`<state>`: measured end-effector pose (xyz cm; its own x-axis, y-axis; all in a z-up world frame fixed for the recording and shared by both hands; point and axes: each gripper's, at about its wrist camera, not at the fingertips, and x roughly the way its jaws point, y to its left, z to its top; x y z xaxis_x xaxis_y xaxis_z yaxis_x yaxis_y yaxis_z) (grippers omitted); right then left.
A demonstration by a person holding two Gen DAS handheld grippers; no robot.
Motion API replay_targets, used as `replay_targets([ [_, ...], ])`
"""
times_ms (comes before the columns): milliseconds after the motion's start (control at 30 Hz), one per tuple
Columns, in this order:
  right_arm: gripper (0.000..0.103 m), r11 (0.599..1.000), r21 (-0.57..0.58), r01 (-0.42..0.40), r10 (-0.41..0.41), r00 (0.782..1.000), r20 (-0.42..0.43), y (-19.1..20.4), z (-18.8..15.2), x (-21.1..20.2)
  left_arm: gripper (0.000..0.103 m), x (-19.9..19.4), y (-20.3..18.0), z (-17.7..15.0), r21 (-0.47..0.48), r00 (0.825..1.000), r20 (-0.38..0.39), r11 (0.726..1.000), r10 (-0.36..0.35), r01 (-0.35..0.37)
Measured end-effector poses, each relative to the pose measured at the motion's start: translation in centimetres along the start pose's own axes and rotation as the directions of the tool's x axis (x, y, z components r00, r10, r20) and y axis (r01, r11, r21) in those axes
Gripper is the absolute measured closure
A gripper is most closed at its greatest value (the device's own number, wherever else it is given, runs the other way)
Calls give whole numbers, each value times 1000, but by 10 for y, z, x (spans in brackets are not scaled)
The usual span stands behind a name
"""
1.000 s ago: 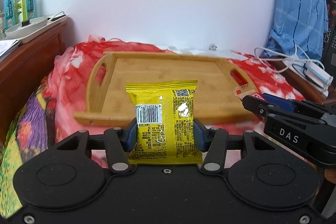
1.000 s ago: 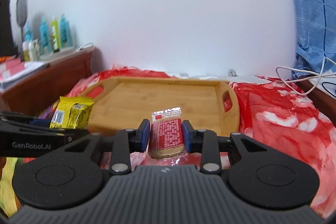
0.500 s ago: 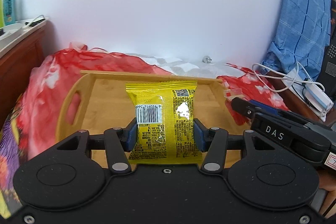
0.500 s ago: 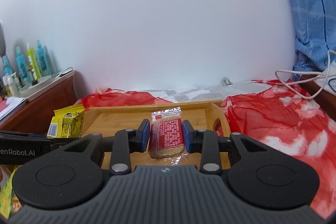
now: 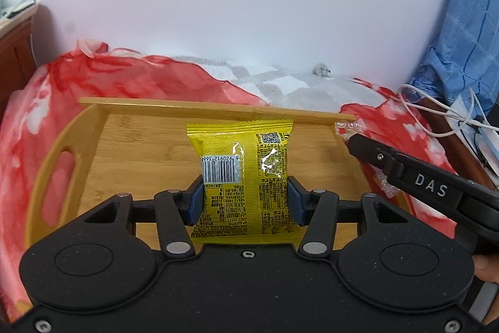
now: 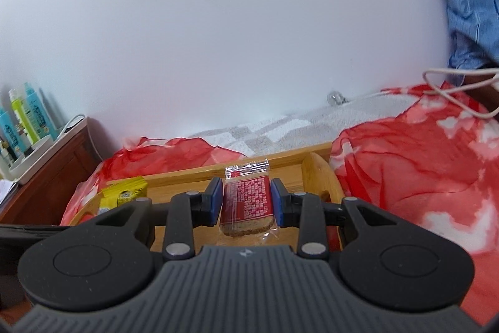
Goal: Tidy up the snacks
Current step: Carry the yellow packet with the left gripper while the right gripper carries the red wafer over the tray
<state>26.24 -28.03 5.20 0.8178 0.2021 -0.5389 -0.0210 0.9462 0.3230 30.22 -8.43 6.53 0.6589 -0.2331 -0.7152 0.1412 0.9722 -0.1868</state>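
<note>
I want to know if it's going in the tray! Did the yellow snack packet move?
Yes. The yellow snack packet, held in the left hand-held gripper, went forward: it was short of the wooden tray's near edge, and now it hangs over the tray floor.

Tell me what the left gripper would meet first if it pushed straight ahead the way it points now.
Probably the wooden tray: the left gripper, shut on the yellow snack packet, aims over its floor toward the far wall, so the packet's top edge would likely touch there first. Height above the tray is unclear.
</note>
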Motion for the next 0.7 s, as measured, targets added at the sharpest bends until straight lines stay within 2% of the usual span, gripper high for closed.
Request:
replay_targets([
  [267,65,1000,-4,-2,2,999,-53,-3,2,34,53,42,7,12,-22,999,-50,1000,18,-19],
  [533,65,1000,0,18,-17,997,-81,-8,0,49,53,62,5,25,15,998,-61,999,33,-32],
  [700,65,999,-31,31,-33,996,-83,-7,-2,53,53,70,6,31,6,997,-70,999,37,-37],
])
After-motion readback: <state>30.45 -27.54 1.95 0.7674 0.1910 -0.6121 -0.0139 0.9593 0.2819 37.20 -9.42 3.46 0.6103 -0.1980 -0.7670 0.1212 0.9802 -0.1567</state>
